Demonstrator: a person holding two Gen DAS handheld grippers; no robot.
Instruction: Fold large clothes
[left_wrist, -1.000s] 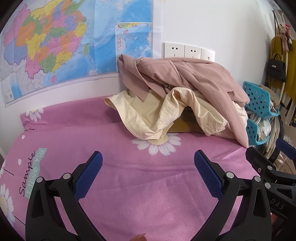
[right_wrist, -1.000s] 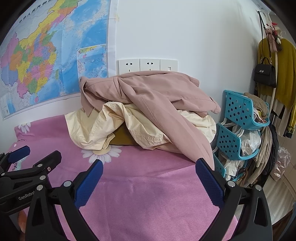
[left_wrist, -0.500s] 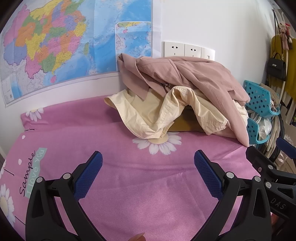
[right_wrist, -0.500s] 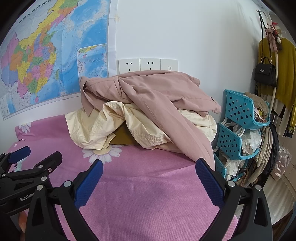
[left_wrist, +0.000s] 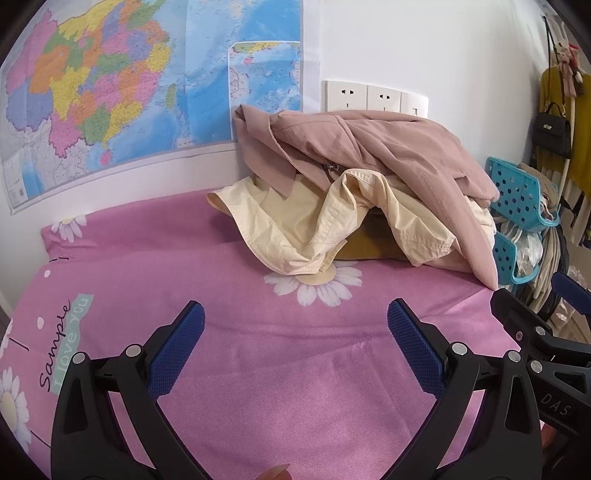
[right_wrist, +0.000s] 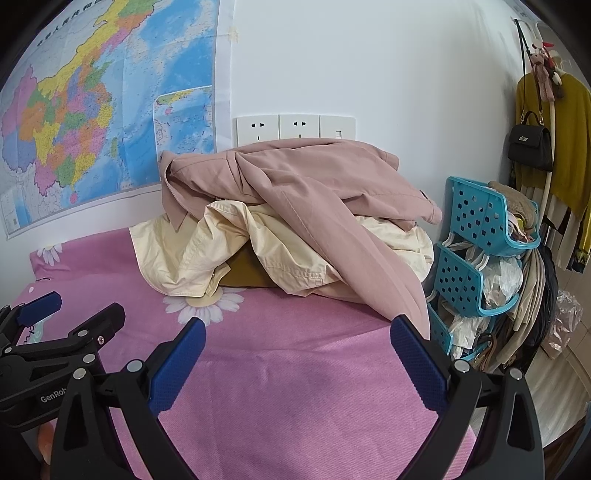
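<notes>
Both claws, left gripper (left_wrist: 295, 332) and right gripper (right_wrist: 297, 349), hang agape and empty over bare pink sheet (left_wrist: 277, 369), scarcely moved in the last second, pile (right_wrist: 295, 221) untouched at 12 o'clock against wall: folding unstarted.

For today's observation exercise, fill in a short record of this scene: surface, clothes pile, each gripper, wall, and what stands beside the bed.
surface: pink daisy-print bedsheet
top of pile: dusty-pink jacket draped over the heap
beneath it: pale yellow shirt, crumpled, on a mustard-brown garment
left gripper: open, holding nothing, short of the pile
right gripper: open, holding nothing
wall: coloured map poster; white socket panel
beside bed: turquoise perforated plastic rack
</notes>
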